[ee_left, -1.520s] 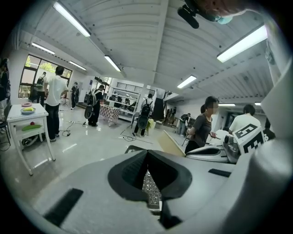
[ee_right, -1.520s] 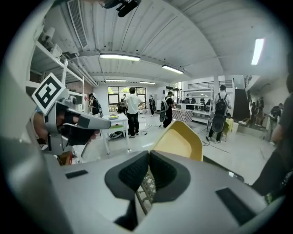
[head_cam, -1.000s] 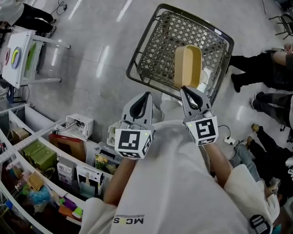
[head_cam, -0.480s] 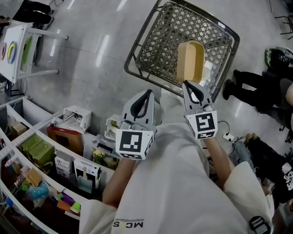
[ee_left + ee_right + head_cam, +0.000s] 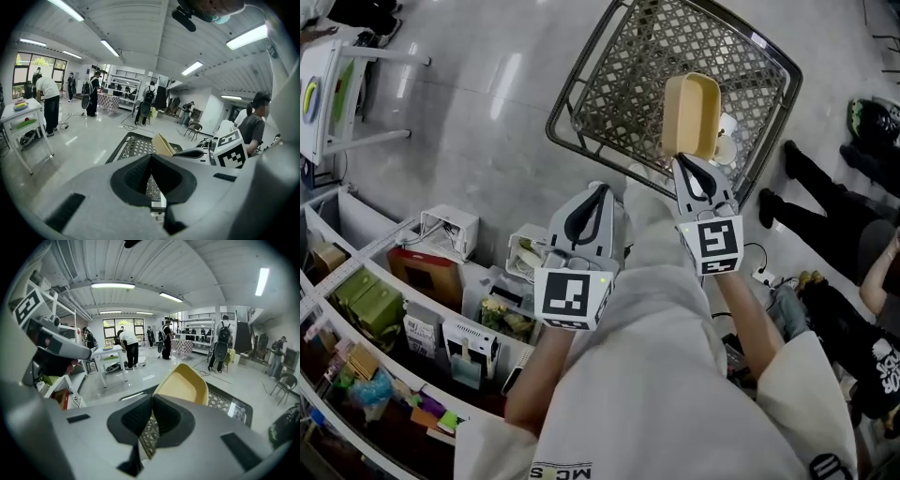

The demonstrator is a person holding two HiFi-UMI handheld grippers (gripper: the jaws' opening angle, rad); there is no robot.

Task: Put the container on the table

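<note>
1 yellow container (image 5: 692, 114) over mesh basket (image 5: 623, 103), glossy floor (image 5: 469, 122).

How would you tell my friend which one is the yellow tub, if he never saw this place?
Find the big dark wire basket standing on the shiny grey floor. Over its near side, the right tool pinches a tub by its rim. It's the only yellow thing there, open and tipped up on its side.

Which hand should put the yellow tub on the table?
Right. The right hand-held gripper is shut on the tub, gripping its rim and holding it over the basket. The left hand-held gripper is shut and empty.
</note>
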